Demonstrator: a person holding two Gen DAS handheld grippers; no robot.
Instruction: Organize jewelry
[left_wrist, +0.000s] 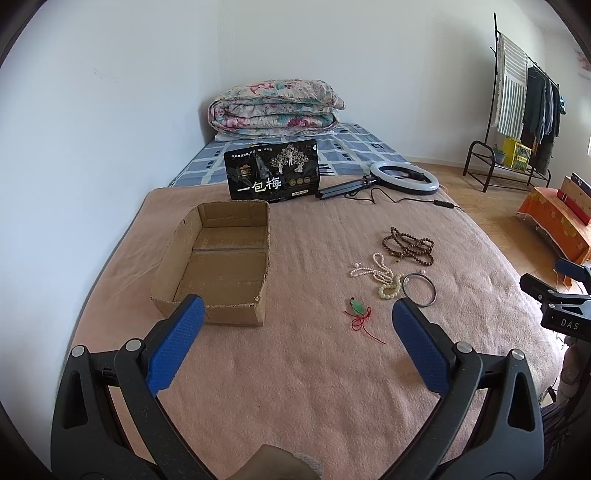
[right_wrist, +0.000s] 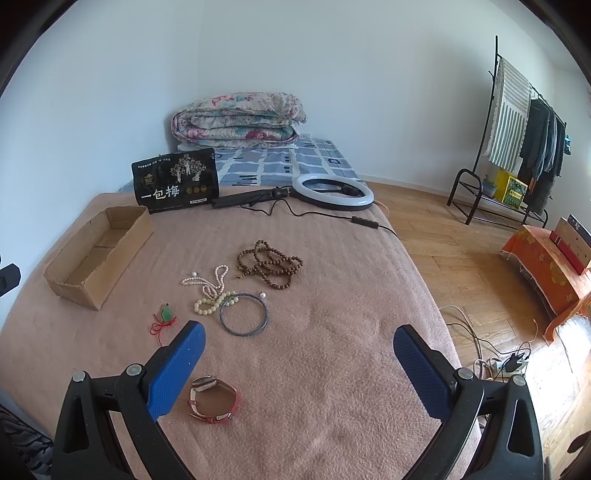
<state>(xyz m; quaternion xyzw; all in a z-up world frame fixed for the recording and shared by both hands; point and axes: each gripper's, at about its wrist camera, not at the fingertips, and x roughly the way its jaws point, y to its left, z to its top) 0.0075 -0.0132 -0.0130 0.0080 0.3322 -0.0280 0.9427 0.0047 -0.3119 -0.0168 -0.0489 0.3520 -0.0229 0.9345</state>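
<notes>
Left gripper (left_wrist: 298, 309): jaws spread wide, gripping nothing, hovering above the pink blanket (left_wrist: 295, 369). Right gripper (right_wrist: 299, 336): likewise wide open and empty. Nearest the right jaws, a red-strapped watch (right_wrist: 212, 400); just beyond, a dark bangle (right_wrist: 243, 314), touching a pale bead bracelet (right_wrist: 212, 304) and pearl necklace (right_wrist: 207, 282); farther, brown wooden beads (right_wrist: 271, 266); to the left, a green pendant on red cord (right_wrist: 166, 317). Cardboard box (left_wrist: 221, 258) on the left, apparently empty. Judged barely begun: all six pieces outside the box.
</notes>
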